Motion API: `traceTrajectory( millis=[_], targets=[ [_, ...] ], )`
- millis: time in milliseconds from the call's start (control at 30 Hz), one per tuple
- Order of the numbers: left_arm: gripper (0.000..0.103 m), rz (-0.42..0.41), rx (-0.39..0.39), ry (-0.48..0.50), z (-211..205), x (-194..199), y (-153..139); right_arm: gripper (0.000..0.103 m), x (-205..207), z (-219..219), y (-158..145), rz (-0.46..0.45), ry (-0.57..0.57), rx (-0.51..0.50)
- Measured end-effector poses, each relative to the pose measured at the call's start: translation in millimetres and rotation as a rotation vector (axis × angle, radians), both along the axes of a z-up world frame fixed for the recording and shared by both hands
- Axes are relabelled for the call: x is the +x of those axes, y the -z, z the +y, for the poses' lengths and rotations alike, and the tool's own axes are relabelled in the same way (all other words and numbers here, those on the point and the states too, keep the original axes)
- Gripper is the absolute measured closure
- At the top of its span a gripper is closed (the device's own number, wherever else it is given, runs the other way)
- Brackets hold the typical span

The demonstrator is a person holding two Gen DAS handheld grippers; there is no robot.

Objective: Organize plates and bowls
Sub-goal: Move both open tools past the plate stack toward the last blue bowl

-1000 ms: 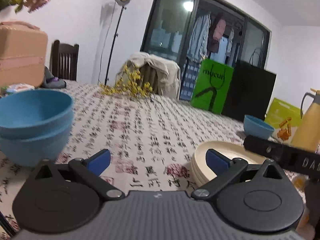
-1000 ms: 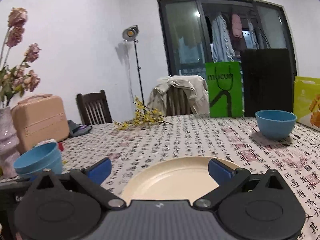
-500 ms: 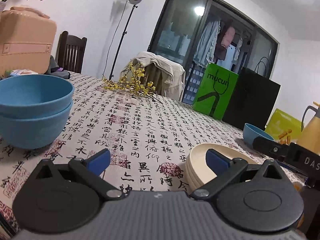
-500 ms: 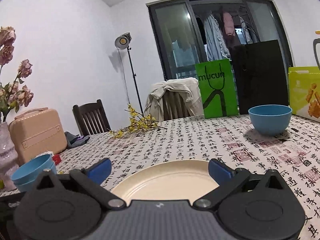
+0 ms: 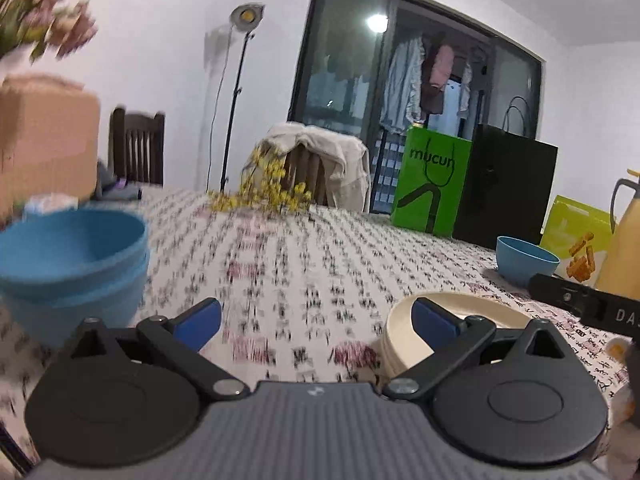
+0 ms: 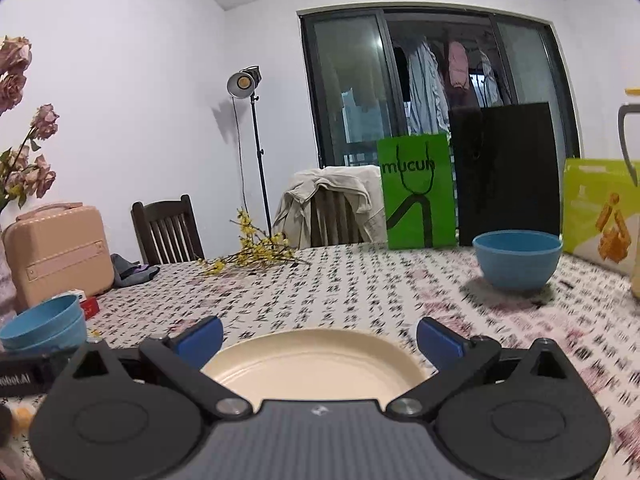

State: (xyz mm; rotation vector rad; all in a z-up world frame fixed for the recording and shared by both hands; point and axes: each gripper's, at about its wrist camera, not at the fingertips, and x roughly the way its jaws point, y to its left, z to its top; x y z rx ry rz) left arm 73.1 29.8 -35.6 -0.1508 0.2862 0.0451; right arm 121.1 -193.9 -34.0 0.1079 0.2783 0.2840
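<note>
- A broad strip of bare tablecloth lies open between the stacked blue bowls and the cream plates.
- The far edge is closed off by the green bag and the black bag.
- The right side is obstructed by the single blue bowl, the snack box and the yellow jug.
- The far middle is partly blocked by yellow flower sprigs.

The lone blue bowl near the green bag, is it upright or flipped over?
Upright. The lone bowl sits on its base on the tablecloth, open rim up, with its inside wall showing. Whether it holds anything cannot be told.
</note>
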Motion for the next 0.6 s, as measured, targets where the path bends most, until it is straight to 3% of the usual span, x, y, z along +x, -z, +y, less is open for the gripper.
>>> traceTrajectory(
  millis=[200, 367, 600],
  targets=[
    [0.0, -0.038, 0.018, 0.009, -2, 15, -30, 0.0, 14, -29, -20, -0.035, 0.021, -0.022],
    [0.0, -0.036, -0.003, 0.035, -3, 35, -59, 0.0, 33, -60, -37, -0.007, 0.027, 0.013],
    [0.0, -0.052, 0.044, 0.06, -17, 59, -88, 0.0, 59, -89, -57, 0.008, 0.043, 0.006]
  ],
)
